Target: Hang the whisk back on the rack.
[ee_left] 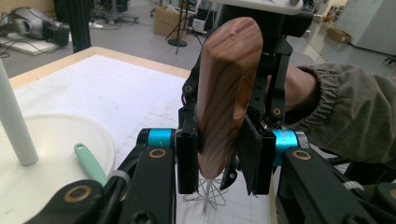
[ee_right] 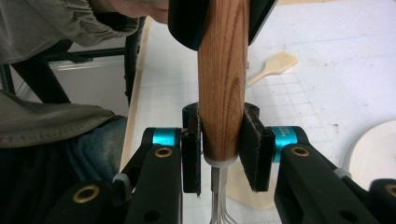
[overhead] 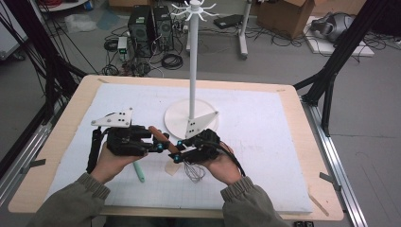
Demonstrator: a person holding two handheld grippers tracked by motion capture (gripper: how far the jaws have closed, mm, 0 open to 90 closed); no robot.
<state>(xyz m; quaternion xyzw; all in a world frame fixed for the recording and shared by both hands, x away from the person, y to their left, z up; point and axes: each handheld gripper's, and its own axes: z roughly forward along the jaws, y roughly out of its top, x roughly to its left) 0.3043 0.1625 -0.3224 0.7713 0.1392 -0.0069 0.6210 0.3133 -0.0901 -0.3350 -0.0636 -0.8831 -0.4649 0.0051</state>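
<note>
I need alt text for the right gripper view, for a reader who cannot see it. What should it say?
The right gripper clamps its two black jaws on the lower end of a wooden whisk handle, with wires below. The left gripper grips the handle's far end; a small wooden brush lies on the white mat.

In the high view, the wooden-handled wire whisk (overhead: 163,138) is largely covered by the two black grippers clamped on it, so only a short stretch of handle and a faint tangle of wires show. The mint-green utensil handle (overhead: 139,171) runs under the person's left hand (overhead: 111,163), which hides its upper part, and in the left gripper view the same handle (ee_left: 89,163) disappears behind the near jaw arm. In the right gripper view the whisk's handle (ee_right: 223,79) is cut off by the top edge, its wires run off the bottom edge, and the pale wooden spatula (ee_right: 273,65) behind it is partly hidden by the handle.
</note>
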